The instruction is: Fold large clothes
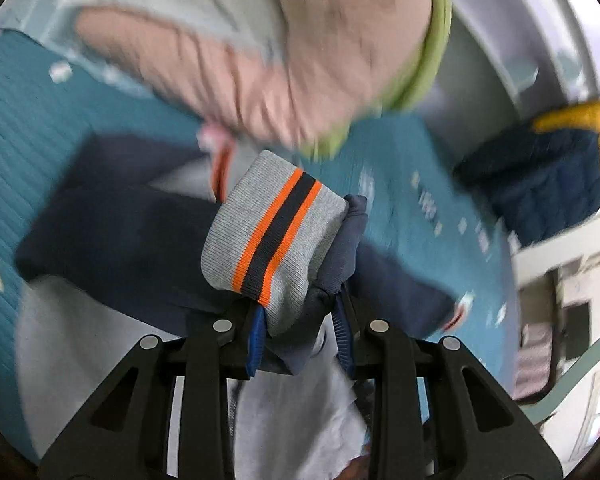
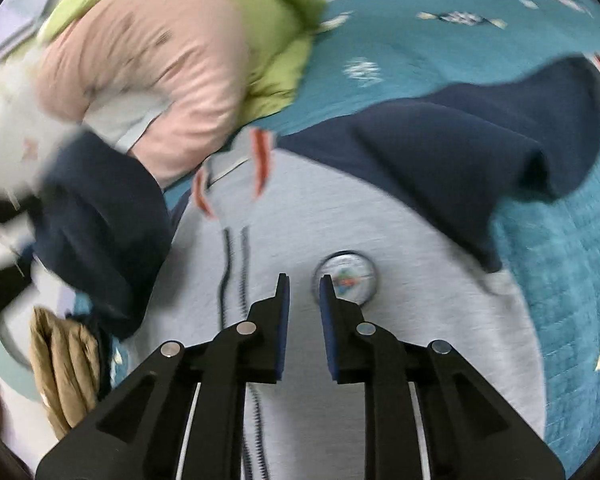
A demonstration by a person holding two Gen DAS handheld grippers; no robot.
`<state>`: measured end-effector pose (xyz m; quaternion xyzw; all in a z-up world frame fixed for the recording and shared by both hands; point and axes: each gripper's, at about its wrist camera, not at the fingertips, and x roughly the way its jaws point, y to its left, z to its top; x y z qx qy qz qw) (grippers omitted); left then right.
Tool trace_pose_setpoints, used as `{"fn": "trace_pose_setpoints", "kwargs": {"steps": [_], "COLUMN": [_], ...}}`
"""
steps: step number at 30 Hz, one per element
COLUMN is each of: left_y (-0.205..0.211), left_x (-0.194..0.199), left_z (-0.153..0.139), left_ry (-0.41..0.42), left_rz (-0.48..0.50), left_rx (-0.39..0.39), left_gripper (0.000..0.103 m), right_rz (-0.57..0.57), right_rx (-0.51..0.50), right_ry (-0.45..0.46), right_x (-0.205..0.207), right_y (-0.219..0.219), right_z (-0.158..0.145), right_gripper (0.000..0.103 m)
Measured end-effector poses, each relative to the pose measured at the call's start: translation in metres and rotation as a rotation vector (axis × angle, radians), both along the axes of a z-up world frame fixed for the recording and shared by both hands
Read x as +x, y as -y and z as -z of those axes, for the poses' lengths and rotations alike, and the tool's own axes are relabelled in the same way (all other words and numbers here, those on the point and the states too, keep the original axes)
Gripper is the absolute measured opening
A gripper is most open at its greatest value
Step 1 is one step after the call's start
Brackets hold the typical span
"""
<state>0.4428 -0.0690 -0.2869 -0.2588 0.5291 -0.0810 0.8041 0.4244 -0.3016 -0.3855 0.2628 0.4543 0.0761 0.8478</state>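
A grey-bodied zip jacket (image 2: 300,208) with navy sleeves lies spread front-up on a teal patterned mat (image 2: 440,40); its zip runs down the middle and a round badge (image 2: 346,276) sits on the chest. The left gripper (image 1: 300,322) has its fingers clamped on the ribbed grey cuff (image 1: 272,236) with orange and dark stripes, a fold of navy sleeve bunched in with it and carried above the jacket; the right gripper (image 2: 304,292) hangs over the chest just beside the badge, its fingers standing a narrow gap apart with nothing between them. A heap of pink and lime-green clothing (image 2: 172,60) sits at the mat's far edge, and a tan padded garment (image 2: 64,364) lies off to the left.

The jacket looks soft, limp and light, likely to sag and drag rather than hold a crease; the ribbed cuff gives a thick, grippy hold, and the hem band or shoulder seam would probably serve better than the smooth grey front, where fingers may pinch only one layer.
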Motion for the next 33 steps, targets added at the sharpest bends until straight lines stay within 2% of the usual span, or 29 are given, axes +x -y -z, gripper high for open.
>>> {"fn": "trace_pose_setpoints", "kwargs": {"steps": [4, 6, 8, 10, 11, 12, 15, 17, 20, 22, 23, 25, 27, 29, 31, 33], "left_y": [0.028, 0.025, 0.017, 0.005, -0.004, -0.01, -0.035, -0.055, -0.084, -0.098, -0.107, -0.118, -0.119, -0.112, -0.107, -0.109], "left_x": [-0.005, -0.013, -0.017, -0.021, -0.023, -0.026, -0.03, -0.029, -0.02, -0.012, -0.007, 0.001, 0.002, 0.001, 0.003, 0.005], "left_z": [0.07, 0.084, 0.086, 0.083, 0.078, 0.075, 0.066, 0.064, 0.071, 0.083, 0.098, 0.124, 0.137, 0.138, 0.14, 0.141], "left_ry": [-0.135, -0.131, -0.115, -0.089, -0.062, -0.042, 0.007, 0.017, 0.003, -0.014, -0.052, -0.136, -0.153, -0.136, -0.133, -0.131], "left_rz": [0.07, 0.08, 0.102, 0.121, 0.119, 0.108, 0.072, 0.033, -0.018, -0.015, -0.024, 0.002, 0.025, 0.06, 0.089, 0.1], "left_rx": [-0.024, -0.039, -0.078, -0.115, -0.115, -0.114, -0.125, 0.021, 0.276, 0.346, 0.391, 0.377, 0.383, 0.439, 0.469, 0.468], "left_gripper": [0.034, 0.04, 0.052, 0.07, 0.084, 0.088, 0.088, 0.088, 0.088, 0.089, 0.088, 0.088, 0.088, 0.088, 0.088, 0.088], "right_rz": [0.017, 0.003, -0.01, -0.01, -0.01, -0.001, 0.029, 0.048, 0.052, 0.016, -0.026, -0.118, -0.229, -0.294, -0.331, -0.307], "right_rx": [0.084, 0.168, 0.226, 0.252, 0.276, 0.328, 0.387, 0.377, 0.227, 0.097, 0.015, -0.112, -0.247, -0.383, -0.463, -0.567], "right_ry": [-0.047, -0.092, -0.134, -0.152, -0.153, -0.146, -0.124, -0.112, -0.071, 0.012, 0.071, 0.151, 0.197, 0.182, 0.135, 0.085], "right_x": [0.007, 0.01, 0.011, 0.013, 0.013, 0.013, 0.01, 0.01, 0.011, 0.013, 0.013, 0.014, 0.017, 0.02, 0.026, 0.031], "right_y": [0.012, 0.013, 0.009, 0.008, 0.01, 0.012, 0.021, 0.024, 0.021, 0.004, -0.012, -0.046, -0.091, -0.123, -0.139, -0.14], "right_z": [0.019, 0.034, 0.044, 0.049, 0.049, 0.05, 0.049, 0.047, 0.029, 0.003, -0.014, -0.031, -0.036, -0.025, -0.004, 0.014], "right_gripper": [0.03, 0.037, 0.042, 0.042, 0.043, 0.045, 0.051, 0.051, 0.052, 0.052, 0.052, 0.054, 0.056, 0.056, 0.056, 0.055]}}
